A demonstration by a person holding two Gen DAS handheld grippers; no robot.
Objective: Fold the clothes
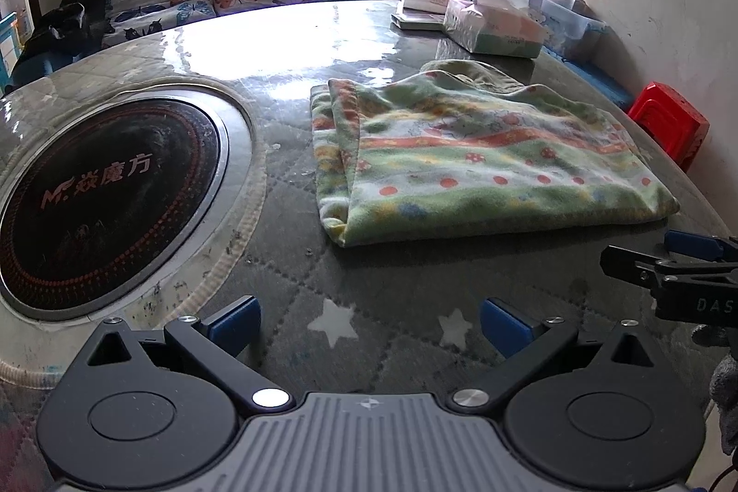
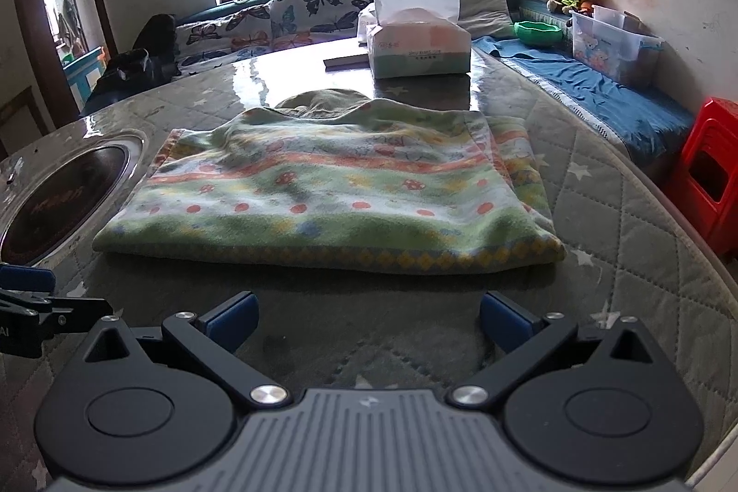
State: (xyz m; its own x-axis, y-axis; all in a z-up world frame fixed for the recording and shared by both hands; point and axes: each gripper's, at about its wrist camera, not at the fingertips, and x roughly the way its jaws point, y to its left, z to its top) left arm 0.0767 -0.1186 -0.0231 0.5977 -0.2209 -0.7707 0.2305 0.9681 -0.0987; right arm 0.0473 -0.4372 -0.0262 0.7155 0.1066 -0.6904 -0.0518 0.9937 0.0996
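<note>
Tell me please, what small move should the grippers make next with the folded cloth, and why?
Probably bring the right gripper forward to the near edge of the patterned cloth. Both it and the left gripper are open and empty, short of the cloth, which lies folded but still wide on the table.

Both tools look alike. The left gripper [image 1: 369, 323] has a ribbed grey body with a small cross mark, black round-hubbed linkage arms, silver pivot screws and blue fingertip pads [image 1: 502, 326]. The right gripper [image 2: 369, 319] is built the same; at the right edge of the left view its black side shows white letters "DAS".
</note>
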